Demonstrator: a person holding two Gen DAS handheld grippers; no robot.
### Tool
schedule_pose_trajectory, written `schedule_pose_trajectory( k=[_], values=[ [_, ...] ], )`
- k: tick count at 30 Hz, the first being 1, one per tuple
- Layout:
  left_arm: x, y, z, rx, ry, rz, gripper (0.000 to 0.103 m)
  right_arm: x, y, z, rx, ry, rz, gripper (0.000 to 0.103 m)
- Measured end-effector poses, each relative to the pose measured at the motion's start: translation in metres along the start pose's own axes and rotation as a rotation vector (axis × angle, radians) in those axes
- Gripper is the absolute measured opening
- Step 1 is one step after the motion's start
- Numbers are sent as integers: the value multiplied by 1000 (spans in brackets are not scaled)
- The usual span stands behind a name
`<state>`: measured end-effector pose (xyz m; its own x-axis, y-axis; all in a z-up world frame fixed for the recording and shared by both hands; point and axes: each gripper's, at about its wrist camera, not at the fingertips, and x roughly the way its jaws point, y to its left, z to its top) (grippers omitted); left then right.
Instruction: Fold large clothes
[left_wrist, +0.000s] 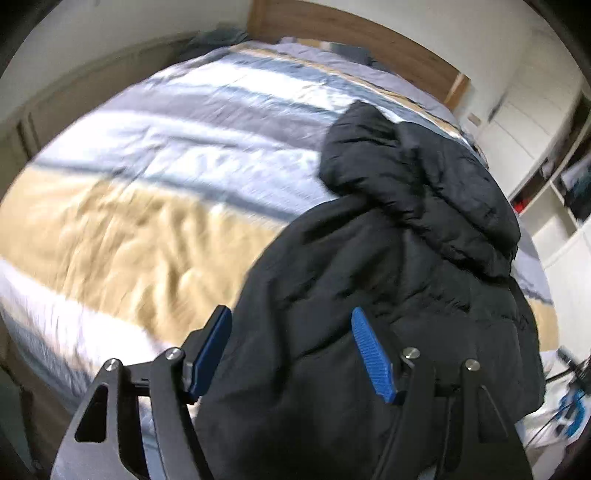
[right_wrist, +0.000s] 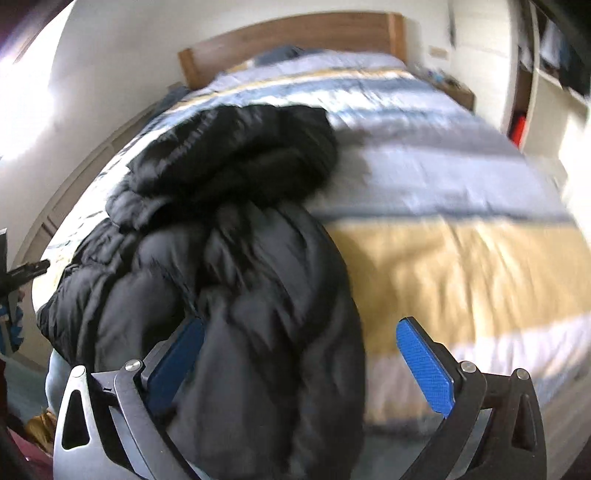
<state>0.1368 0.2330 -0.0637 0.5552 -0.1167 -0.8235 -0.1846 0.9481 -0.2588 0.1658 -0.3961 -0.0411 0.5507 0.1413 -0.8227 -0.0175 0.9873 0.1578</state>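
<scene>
A black puffer jacket (left_wrist: 406, 266) lies bunched on the striped bed, its hood toward the headboard and its lower part hanging over the near edge. It also shows in the right wrist view (right_wrist: 240, 266). My left gripper (left_wrist: 291, 350) is open, with the jacket's hem bulging between its blue pads. My right gripper (right_wrist: 301, 354) is open too, with jacket fabric lying between its fingers against the left pad (right_wrist: 177, 362). Neither pair of jaws pinches the cloth. Both views are blurred.
The bed's quilt (left_wrist: 166, 177) has white, grey, blue and tan stripes. A wooden headboard (right_wrist: 295, 33) stands at the far end. White shelves and cupboards (left_wrist: 546, 155) stand to the right of the bed. A wall runs along the left side.
</scene>
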Motion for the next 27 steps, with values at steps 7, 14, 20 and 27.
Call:
schedule_pose_trajectory(
  k=[7, 14, 20, 27],
  values=[
    [6, 76, -17, -203, 32, -75, 66, 24, -29, -37, 182, 63, 126, 102],
    [31, 108, -39, -385, 78, -333, 66, 45, -27, -51, 248, 120, 188, 103],
    [66, 91, -66, -433, 194, -567, 66, 57, -23, -59, 296, 151, 240, 103],
    [61, 66, -79, -418, 194, -596, 66, 65, -9, -61, 286, 201, 314, 103]
  ],
)
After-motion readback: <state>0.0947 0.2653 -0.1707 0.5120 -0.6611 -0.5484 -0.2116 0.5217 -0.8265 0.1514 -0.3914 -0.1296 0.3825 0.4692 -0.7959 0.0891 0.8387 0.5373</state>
